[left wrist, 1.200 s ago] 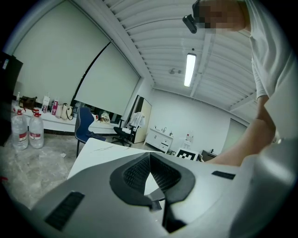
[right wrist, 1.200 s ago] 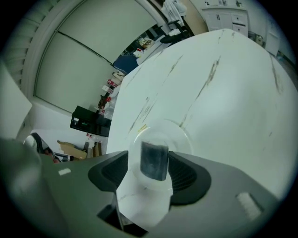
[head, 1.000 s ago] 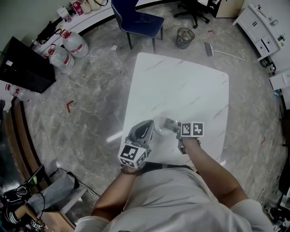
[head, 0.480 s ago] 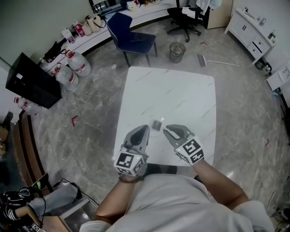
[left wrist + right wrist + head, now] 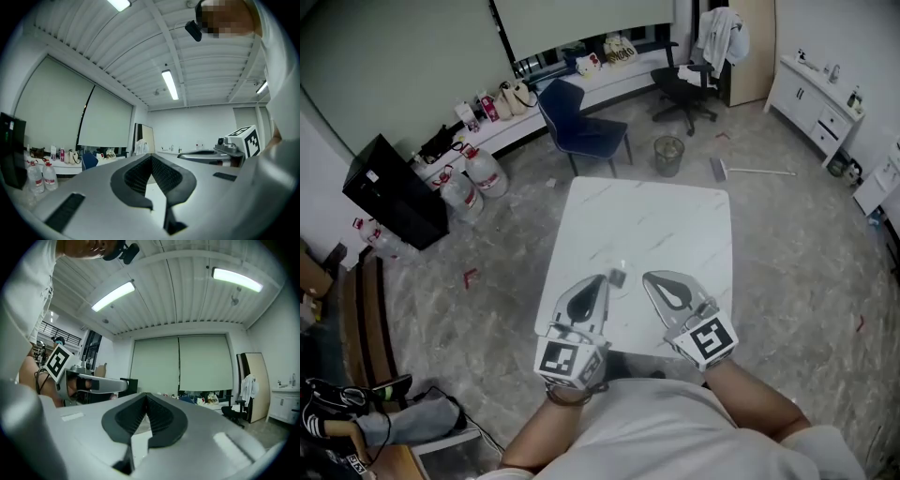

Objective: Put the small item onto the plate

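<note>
A small grey square item (image 5: 617, 277) lies on the white marble table (image 5: 666, 225), near its front edge. I cannot make out a clear plate under or around it. My left gripper (image 5: 601, 279) is just left of the item, my right gripper (image 5: 648, 277) a little to its right. Both point away from me and hold nothing. In the left gripper view the left gripper (image 5: 151, 158) has its jaws meeting at the tip, with the right gripper's marker cube (image 5: 245, 140) beside it. The right gripper view shows the right gripper (image 5: 146, 394) shut and empty.
Beyond the table stand a blue chair (image 5: 579, 129), a wire waste bin (image 5: 667, 155) and a black office chair (image 5: 685, 87). Water bottles (image 5: 485, 172) and a black cabinet (image 5: 392, 200) are at the left. A broom (image 5: 750, 171) lies on the floor, and a white cabinet (image 5: 817, 96) stands at the right.
The right gripper has drawn back from the small item toward me and its jaws have closed empty. The item stays on the table. The head view has tilted up, showing more of the room.
</note>
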